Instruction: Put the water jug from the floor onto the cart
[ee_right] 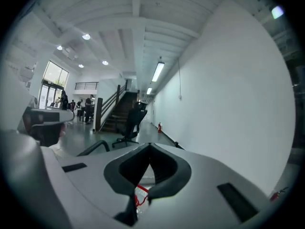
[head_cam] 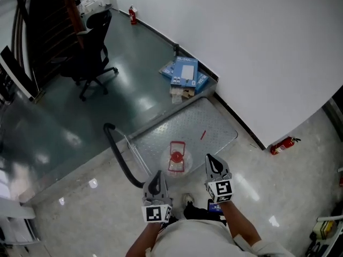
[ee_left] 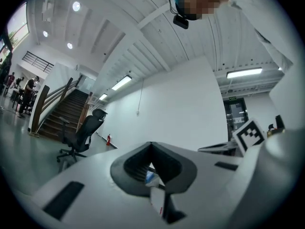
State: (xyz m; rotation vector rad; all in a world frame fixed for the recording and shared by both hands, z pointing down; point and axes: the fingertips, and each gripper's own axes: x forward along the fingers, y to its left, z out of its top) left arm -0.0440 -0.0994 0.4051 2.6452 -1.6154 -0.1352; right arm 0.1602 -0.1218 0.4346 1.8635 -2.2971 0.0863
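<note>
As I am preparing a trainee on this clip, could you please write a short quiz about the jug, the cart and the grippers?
1. True or false: the right gripper holds the jug.
2. What lies past the far end of the cart? A) blue boxes B) a ladder C) a bucket
3. Fill in: the jaws of the left gripper are ____.
Key: 1 false, the jug stands free on the cart; 2 A; 3 shut.
</note>
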